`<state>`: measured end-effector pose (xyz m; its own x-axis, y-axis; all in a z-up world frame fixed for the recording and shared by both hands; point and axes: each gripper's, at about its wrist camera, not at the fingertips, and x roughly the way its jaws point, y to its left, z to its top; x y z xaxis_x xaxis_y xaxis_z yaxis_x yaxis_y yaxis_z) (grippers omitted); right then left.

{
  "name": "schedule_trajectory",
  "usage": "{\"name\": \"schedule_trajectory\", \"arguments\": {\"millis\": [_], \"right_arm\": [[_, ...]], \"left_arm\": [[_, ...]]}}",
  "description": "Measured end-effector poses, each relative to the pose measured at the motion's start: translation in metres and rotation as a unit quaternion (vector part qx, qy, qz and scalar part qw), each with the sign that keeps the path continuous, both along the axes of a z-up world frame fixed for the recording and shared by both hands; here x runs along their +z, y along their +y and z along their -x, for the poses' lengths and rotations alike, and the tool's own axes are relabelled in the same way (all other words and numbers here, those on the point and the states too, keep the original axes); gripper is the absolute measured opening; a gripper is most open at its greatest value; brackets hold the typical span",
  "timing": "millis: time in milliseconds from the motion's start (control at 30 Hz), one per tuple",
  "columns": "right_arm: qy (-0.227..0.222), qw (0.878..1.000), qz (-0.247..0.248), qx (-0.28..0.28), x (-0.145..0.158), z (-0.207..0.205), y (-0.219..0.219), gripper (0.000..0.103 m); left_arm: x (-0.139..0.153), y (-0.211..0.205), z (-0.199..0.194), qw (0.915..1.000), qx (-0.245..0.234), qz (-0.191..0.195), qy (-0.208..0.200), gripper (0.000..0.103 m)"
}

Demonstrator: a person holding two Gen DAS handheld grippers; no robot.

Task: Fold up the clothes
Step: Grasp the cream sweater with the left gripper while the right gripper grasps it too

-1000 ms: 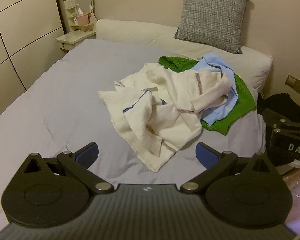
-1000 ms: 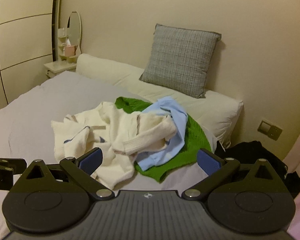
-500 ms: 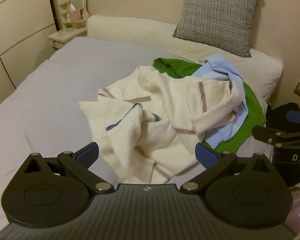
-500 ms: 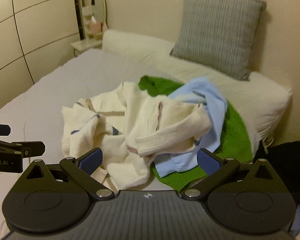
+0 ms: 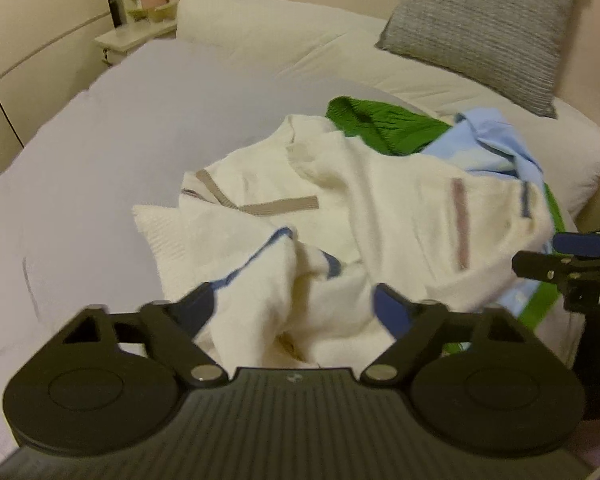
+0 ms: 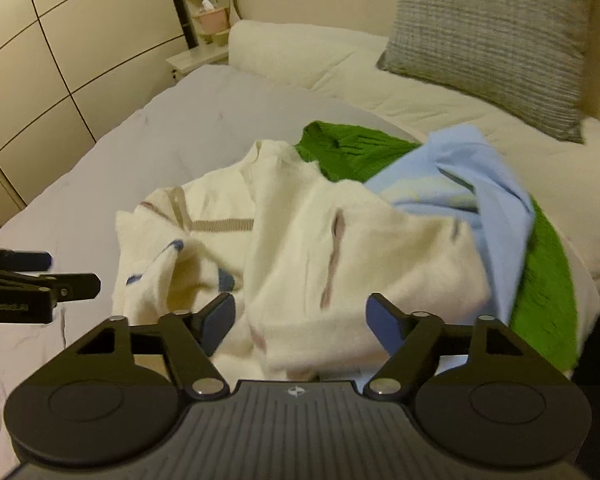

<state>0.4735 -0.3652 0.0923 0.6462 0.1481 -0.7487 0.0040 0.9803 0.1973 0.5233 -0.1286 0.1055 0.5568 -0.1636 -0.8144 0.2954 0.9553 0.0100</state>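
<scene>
Both grippers have come forward and down toward the clothes pile since the earlier frames, which now fills more of each view. The left gripper (image 5: 294,308) is closing, a fold of the cream sweater (image 5: 340,216) between its jaws but not yet pinched. The right gripper (image 6: 300,316) is closing too, over the sweater's near edge, pads not pressing as far as I can see. The sweater lies crumpled on the bed (image 5: 148,120), atop a blue shirt (image 6: 480,184) and a green knit (image 6: 356,148). To start well, each gripper should probably catch only the cream layer, well apart along one edge, then lift it clear of the others before spreading it flat.
</scene>
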Motion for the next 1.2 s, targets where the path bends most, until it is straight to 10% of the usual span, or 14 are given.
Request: {"name": "schedule_trajectory", "arguments": {"millis": [700, 1033, 1200], "right_arm": [[0.018, 0.999, 0.035, -0.01, -0.066, -0.156, -0.035, 0.061], [0.032, 0.998, 0.046, -0.018, -0.091, -0.172, -0.033, 0.08], [0.05, 0.997, 0.066, 0.002, -0.103, -0.18, -0.022, 0.079]], "left_arm": [[-0.077, 0.015, -0.181, 0.9994, 0.033, 0.004, 0.011, 0.07], [-0.127, 0.05, -0.239, 0.9943, 0.102, -0.008, 0.031, 0.083], [-0.166, 0.033, -0.252, 0.9941, 0.074, -0.003, 0.079, 0.05]]}}
